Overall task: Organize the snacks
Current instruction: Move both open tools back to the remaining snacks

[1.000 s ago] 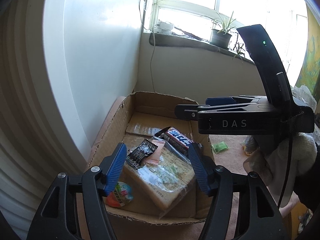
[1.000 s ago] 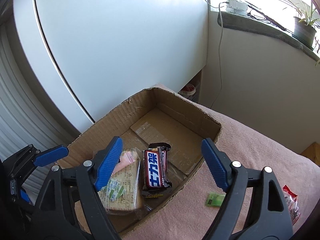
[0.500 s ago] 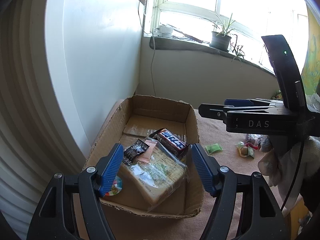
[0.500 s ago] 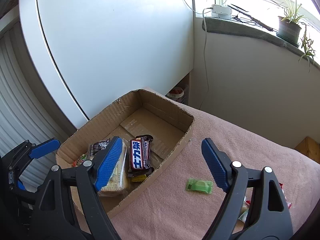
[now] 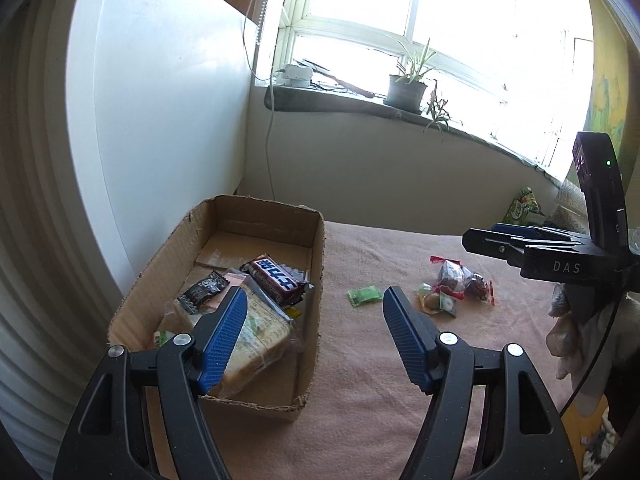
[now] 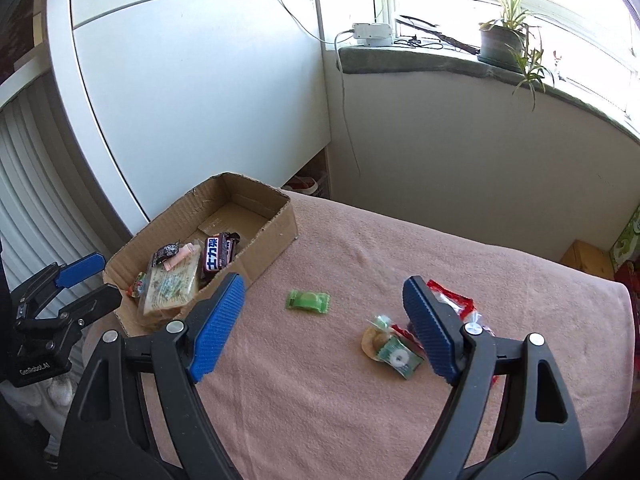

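A cardboard box (image 5: pixel 316 264) (image 6: pixel 280 236) stands on the pink cloth at the left. It holds a chocolate bar (image 5: pixel 276 280) (image 6: pixel 216 258), a wrapped sandwich (image 5: pixel 256 332) (image 6: pixel 170 288) and a small black packet (image 5: pixel 202 290). A green candy (image 5: pixel 364 294) (image 6: pixel 308 301) lies on the cloth beside the box. A cluster of small snacks (image 5: pixel 452 286) (image 6: pixel 394 354) lies further right. My left gripper (image 5: pixel 314 338) is open and empty, above the box's near right wall. My right gripper (image 6: pixel 322 330) is open and empty, above the cloth between the green candy and the cluster.
A white cabinet (image 6: pixel 200 100) stands behind the box. A windowsill with a potted plant (image 6: pixel 500 40) runs along the back wall. The pink cloth (image 6: pixel 480 272) covers the table to its right edge. A wooden box (image 6: pixel 584 258) sits beyond the far right edge.
Both grippers have pulled back and swung right, away from the box. The loose snacks on the cloth have come into view. Both stay open and empty.
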Demonstrator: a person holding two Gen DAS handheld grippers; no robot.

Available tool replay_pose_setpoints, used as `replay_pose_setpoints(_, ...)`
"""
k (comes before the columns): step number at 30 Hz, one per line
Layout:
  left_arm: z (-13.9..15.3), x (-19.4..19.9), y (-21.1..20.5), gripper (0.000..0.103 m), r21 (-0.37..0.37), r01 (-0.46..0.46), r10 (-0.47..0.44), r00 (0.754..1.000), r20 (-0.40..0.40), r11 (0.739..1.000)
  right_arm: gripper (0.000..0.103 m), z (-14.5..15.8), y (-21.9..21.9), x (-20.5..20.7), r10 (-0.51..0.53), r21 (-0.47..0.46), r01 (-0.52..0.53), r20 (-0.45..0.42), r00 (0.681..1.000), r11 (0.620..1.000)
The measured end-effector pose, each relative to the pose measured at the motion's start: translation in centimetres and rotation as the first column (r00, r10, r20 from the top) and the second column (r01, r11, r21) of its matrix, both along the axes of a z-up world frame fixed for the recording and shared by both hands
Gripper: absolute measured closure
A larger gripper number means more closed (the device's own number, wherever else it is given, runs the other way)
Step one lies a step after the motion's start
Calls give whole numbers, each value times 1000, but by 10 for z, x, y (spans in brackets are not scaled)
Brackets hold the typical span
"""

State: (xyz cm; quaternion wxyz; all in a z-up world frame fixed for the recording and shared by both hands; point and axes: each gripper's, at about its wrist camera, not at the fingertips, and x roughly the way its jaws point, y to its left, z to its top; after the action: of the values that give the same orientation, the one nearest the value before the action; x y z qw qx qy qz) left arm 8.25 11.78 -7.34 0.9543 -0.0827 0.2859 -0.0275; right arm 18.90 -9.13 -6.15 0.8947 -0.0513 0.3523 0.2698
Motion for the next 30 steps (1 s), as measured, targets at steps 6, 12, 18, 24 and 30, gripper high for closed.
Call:
replay_pose_setpoints(6, -7, 3, -36, 33, -17, 82, -82, 997, -15, 997, 19, -12, -70, -8, -104, 20, 105, -26, 994, 994)
replay_pose_setpoints(12, -16, 12, -79, 42, -38, 163, -164, 986, -29, 986, 19, -26, -135, -9, -191, 20, 192, -53, 980, 981)
replay_pose_setpoints(18, -31, 33, -116, 54, -59, 230, -233, 970, -66, 971, 19, -37, -168, -1, -193, -4, 193, -63, 979, 981)
replay_pose_setpoints(24, -47, 57, -143, 61, -46, 268, -271, 956, -110, 962, 19, -50, -168, 20, -130, -22, 128, -85, 988, 991)
replay_pose_setpoints(30, -52, 86, -161, 65, -5, 298, -296, 946, -135, 955, 20, -66, -152, 41, -36, -66, 30, -100, 994, 997)
